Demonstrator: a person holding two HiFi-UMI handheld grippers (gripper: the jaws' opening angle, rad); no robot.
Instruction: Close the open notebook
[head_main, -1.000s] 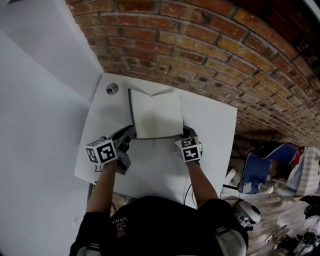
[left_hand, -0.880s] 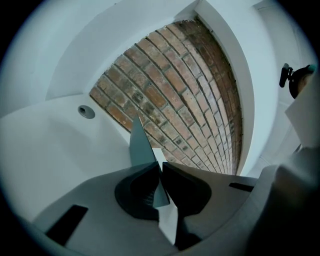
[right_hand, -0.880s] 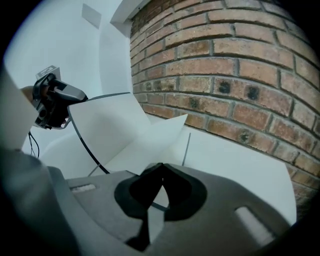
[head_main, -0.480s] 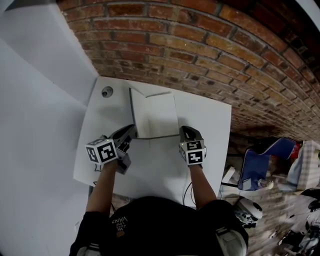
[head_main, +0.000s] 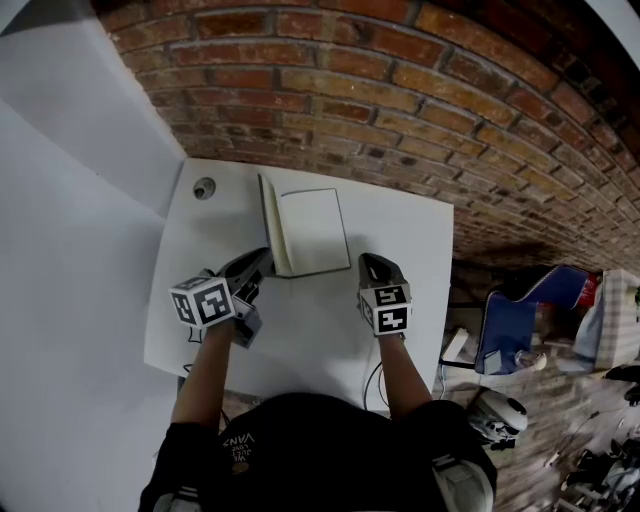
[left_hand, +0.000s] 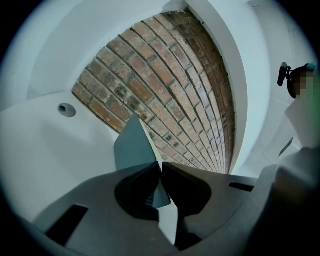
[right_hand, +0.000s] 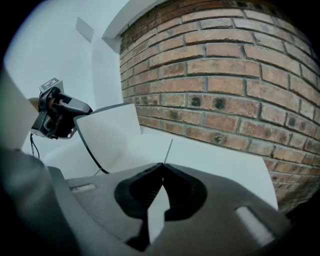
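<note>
Left claw (left_hand: 161, 167) pinches raised cover edge of notebook (head_main: 312, 230).

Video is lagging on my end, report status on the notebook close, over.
Left tool shut on the cover, part-raised. Right tool shut, off to the right. Notebook not yet closed; nothing on its page.

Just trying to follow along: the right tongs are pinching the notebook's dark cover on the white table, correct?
Not quite: it is the left tongs that pinch the notebook's dark cover on the white table, as the left gripper view shows.
</note>
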